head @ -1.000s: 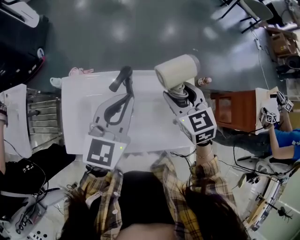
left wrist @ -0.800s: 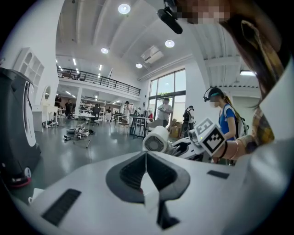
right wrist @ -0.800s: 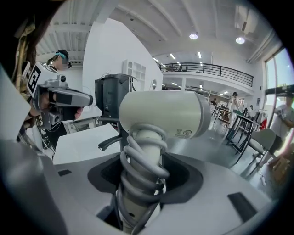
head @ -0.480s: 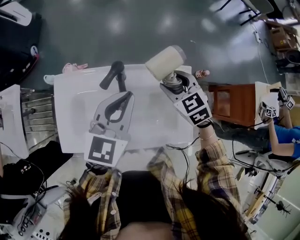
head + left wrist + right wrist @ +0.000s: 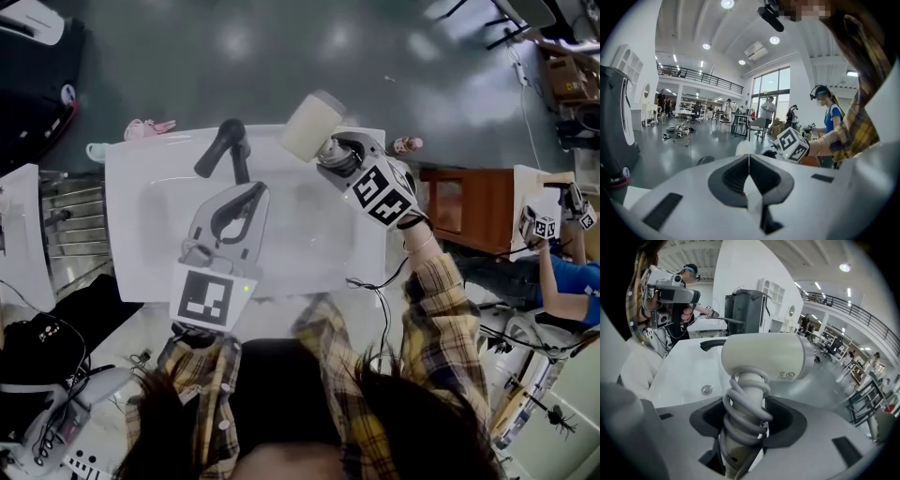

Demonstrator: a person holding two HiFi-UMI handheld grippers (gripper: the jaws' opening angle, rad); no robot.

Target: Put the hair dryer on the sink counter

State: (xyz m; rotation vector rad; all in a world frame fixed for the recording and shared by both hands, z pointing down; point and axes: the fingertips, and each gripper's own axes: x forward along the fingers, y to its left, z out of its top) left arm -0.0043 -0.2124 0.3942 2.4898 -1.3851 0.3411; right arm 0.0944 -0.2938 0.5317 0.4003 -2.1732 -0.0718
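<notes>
The right tongs (image 5: 744,430) are clamped on the handle of a cream plastic hair dryer (image 5: 764,357). Their jaws stand wide and press on both sides of the handle, with a pale grey cord (image 5: 746,401) coiled round it between them. The handle's long axis runs straight out along the jaws. The barrel sits crosswise at its far end, and in the right gripper view its grey-ringed end points right. In the head view the right tongs (image 5: 339,159) reach forward and leftward, and the hair dryer (image 5: 312,127) is held up over the far right part of a glossy white desk (image 5: 141,192) with a sink basin sunk into it. There the barrel slants from near left to far right, its grey-ringed end pointing away from the person. I cannot tell which end is the nozzle.

The left tongs (image 5: 749,174) are closed, jaw against jaw, with nothing between them. In the head view the left tongs (image 5: 251,191) hang over the basin, left of the right tongs, pointing toward a black curved faucet (image 5: 225,148) at the far rim. A round metal drain (image 5: 707,389) shows in the basin floor. A brown wooden cabinet (image 5: 467,214) stands to the right of the desk.
</notes>
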